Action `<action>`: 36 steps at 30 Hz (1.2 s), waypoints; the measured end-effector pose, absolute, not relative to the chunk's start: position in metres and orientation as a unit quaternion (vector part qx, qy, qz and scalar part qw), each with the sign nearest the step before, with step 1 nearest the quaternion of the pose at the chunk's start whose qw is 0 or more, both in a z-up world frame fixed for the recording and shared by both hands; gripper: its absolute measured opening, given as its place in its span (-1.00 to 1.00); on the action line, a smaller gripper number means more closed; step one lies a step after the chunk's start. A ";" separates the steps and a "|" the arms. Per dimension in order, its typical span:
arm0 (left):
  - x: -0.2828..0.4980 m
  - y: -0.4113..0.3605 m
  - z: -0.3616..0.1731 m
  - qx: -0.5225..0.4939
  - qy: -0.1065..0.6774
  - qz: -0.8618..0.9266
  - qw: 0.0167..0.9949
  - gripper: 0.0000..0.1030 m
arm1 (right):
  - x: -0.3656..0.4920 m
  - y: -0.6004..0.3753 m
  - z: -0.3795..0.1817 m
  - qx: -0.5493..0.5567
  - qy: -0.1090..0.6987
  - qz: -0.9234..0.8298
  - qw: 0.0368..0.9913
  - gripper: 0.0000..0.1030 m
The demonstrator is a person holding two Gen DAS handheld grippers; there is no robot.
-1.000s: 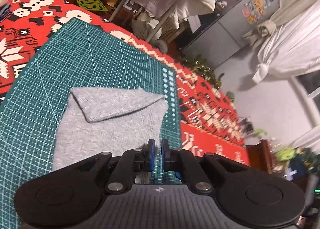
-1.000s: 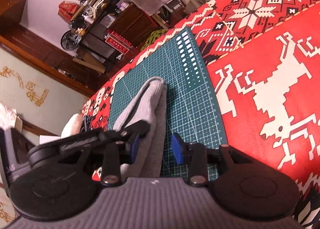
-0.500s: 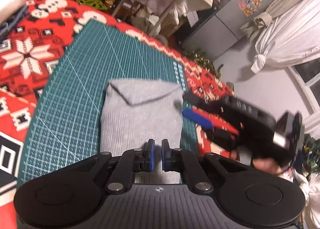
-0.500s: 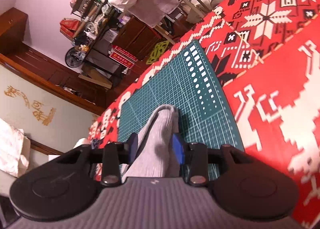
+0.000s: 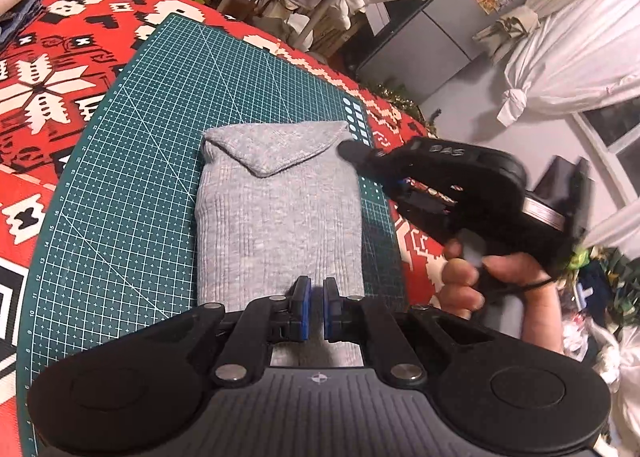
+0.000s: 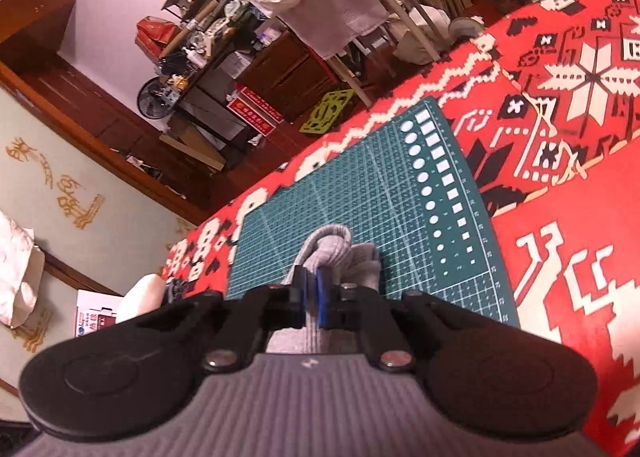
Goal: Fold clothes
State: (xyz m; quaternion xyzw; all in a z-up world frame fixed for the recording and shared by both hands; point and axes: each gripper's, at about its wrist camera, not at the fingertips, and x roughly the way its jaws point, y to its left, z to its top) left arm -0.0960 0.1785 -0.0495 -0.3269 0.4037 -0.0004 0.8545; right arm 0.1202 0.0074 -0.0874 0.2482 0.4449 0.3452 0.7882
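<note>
- Grey ribbed knit garment point(image 5: 280, 217), folded into a narrow rectangle with a triangular flap turned over at its 12 o'clock end, lies on the green gridded cutting mat point(image 5: 132, 177).
- Mat rests on the surface under a red patterned cloth point(image 5: 48, 69) with white and black motifs.
- Left claw point(image 5: 315, 309) sits at the garment's 6 o'clock edge, blue pads together; whether fabric is pinched there cannot be told.
- Right claw point(image 6: 312, 293), held by a hand point(image 5: 496, 281) at 3 o'clock of the garment, is clamped on a bunched edge of the grey knit.
</note>
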 end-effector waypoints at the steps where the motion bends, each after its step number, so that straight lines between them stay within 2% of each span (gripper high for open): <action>1: -0.096 0.178 -0.049 -0.322 0.405 0.000 0.855 -0.91 | 0.122 0.008 -0.093 0.250 0.452 0.339 0.786 -0.90; 5: -0.097 0.177 -0.047 -0.308 0.412 -0.001 0.857 -0.91 | 0.124 0.004 -0.107 0.261 0.468 0.327 0.778 -0.85; 6: -0.098 0.178 -0.045 -0.306 0.413 -0.003 0.858 -0.91 | 0.124 0.001 -0.107 0.271 0.467 0.326 0.775 -0.76; 8: -0.100 0.179 -0.041 -0.300 0.413 -0.006 0.860 -0.90 | 0.122 -0.006 -0.104 0.291 0.462 0.326 0.772 -0.71; 10: -0.106 0.181 -0.035 -0.297 0.408 -0.006 0.863 -0.90 | 0.117 -0.016 -0.096 0.304 0.452 0.327 0.773 -0.53; 11: -0.109 0.183 -0.033 -0.298 0.406 -0.005 0.864 -0.90 | 0.114 -0.021 -0.091 0.307 0.448 0.326 0.774 -0.52; 15: -0.126 0.191 -0.022 -0.305 0.398 -0.003 0.865 -0.90 | 0.094 -0.042 -0.075 0.304 0.448 0.330 0.773 -0.52; 19: -0.141 0.197 -0.019 -0.325 0.401 0.002 0.857 -0.71 | 0.062 -0.054 -0.066 0.288 0.466 0.338 0.765 -0.49; 31: -0.161 0.209 -0.035 -0.371 0.403 0.028 0.836 -0.66 | -0.029 -0.058 -0.086 0.240 0.519 0.329 0.752 -0.40; 35: -0.158 0.202 -0.032 -0.352 0.400 0.009 0.846 -0.66 | -0.028 -0.049 -0.091 0.234 0.520 0.338 0.749 -0.42; 36: -0.156 0.200 -0.033 -0.349 0.407 0.003 0.844 -0.66 | -0.029 -0.048 -0.092 0.236 0.522 0.340 0.746 -0.52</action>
